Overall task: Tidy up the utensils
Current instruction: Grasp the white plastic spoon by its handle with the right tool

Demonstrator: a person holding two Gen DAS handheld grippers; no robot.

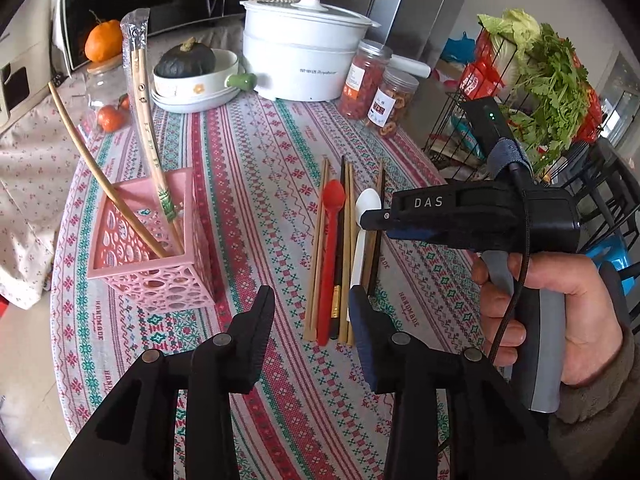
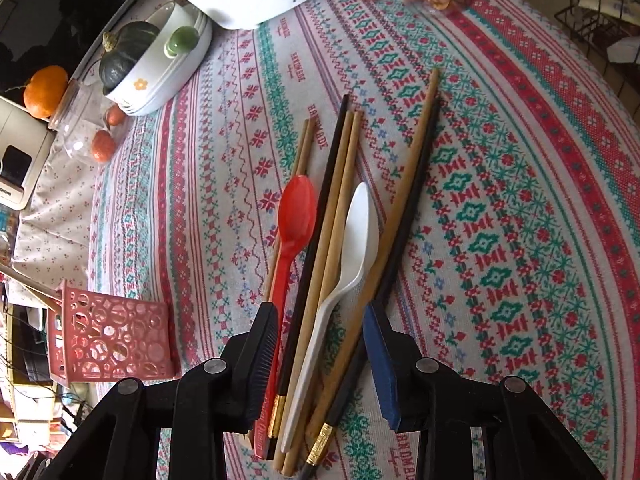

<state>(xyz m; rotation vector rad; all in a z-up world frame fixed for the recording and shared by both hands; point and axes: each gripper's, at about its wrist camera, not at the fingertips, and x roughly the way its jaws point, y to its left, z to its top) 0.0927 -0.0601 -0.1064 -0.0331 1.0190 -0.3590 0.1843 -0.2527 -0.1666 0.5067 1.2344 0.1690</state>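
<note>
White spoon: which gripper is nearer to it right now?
Right. The right gripper straddles the white spoon and its neighbours; the left gripper hangs beside the pile's handle ends.

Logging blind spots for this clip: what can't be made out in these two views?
- Left wrist view: the right gripper covers part of the white spoon; contact unclear.
- Right wrist view: the chopsticks have near ends cut off by the bottom edge.
- Right wrist view: the pink basket has its inside hidden by its wall.

"DAS" on right hand-held gripper (image 1: 374,222); "HANDMADE" on tablecloth (image 1: 256,152).
</note>
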